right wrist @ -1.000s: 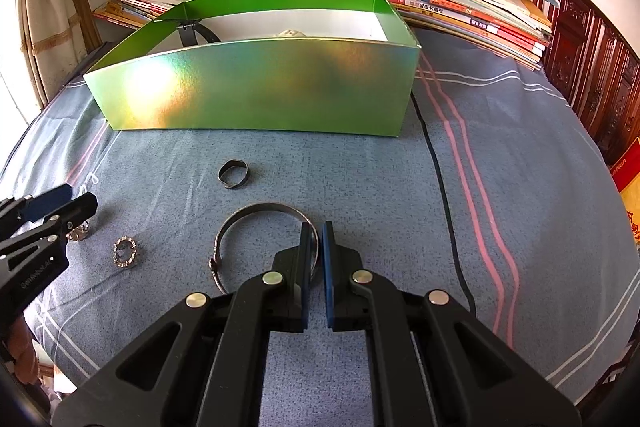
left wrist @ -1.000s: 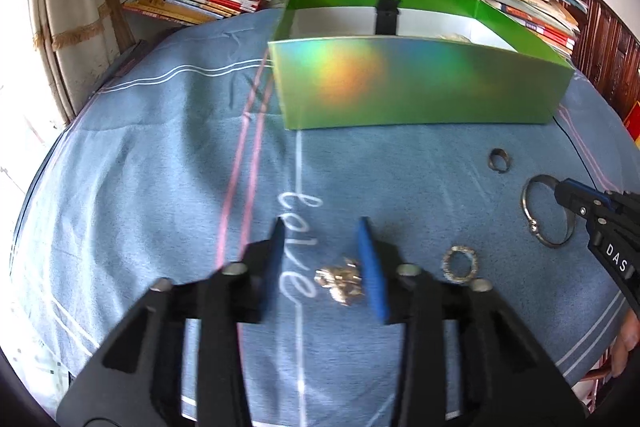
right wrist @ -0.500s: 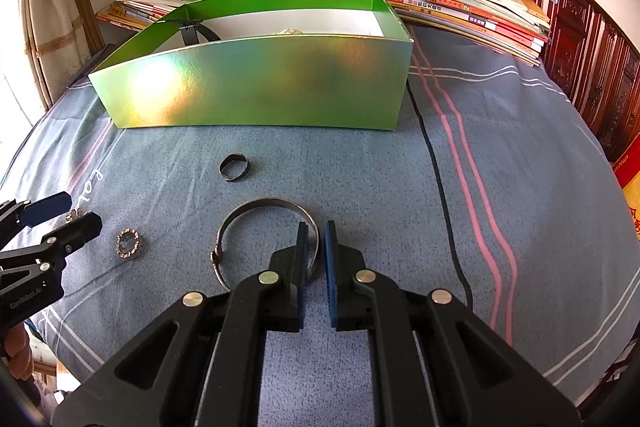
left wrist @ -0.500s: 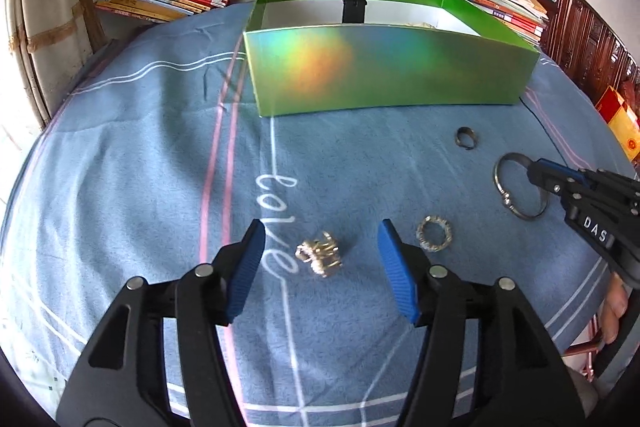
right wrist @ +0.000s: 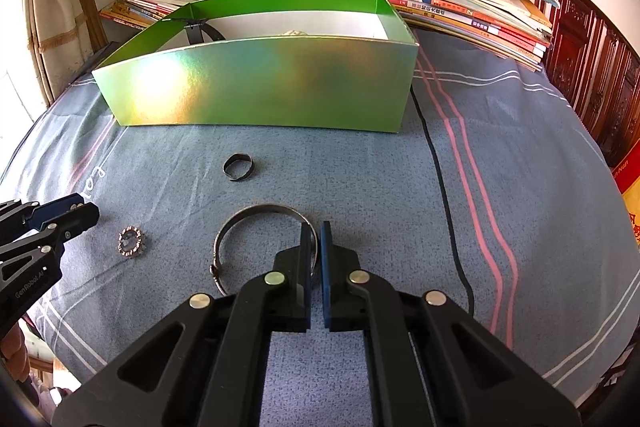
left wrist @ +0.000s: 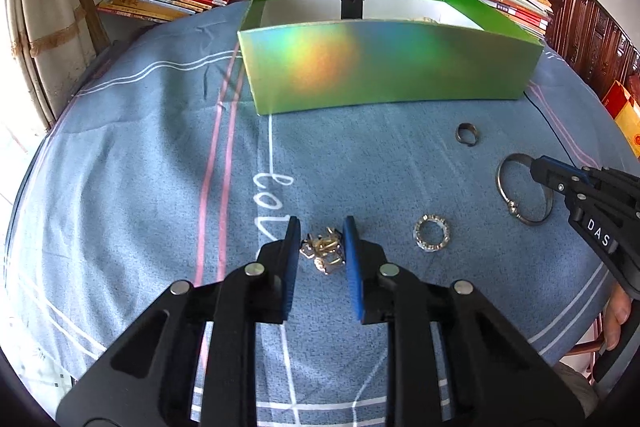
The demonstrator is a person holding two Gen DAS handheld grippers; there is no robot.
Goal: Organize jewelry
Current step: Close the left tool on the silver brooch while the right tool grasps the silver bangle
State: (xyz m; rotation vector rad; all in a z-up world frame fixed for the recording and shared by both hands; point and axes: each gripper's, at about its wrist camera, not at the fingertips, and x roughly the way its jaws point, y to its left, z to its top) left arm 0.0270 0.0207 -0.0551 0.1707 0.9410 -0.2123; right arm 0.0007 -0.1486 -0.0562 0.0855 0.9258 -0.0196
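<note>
I have the left gripper low over the blue cloth, its fingers partly open on either side of a small gold and silver cluster in the lower middle of the left view; I cannot tell whether the pads touch it yet. To do this well I judge I should close slowly and squarely, so the loose pieces are pinched together rather than squeezed out sideways, and keep the tips just off the fabric so they do not snag it.

The right gripper has its fingers nearly closed on the rim of the thin metal bangle, which lies on the cloth at centre frame. A beaded ring lies just right of the cluster, and a dark ring sits nearer the green box, which stands open in the upper middle of both views with a black strap inside.

The surface is a soft, slightly wrinkled covering with pink and white stripes; I cannot tell whether a counter or bed lies under it. Stacks of books line the far wall, a curtain hangs at upper left, and dark carved wood fills the right edge.
</note>
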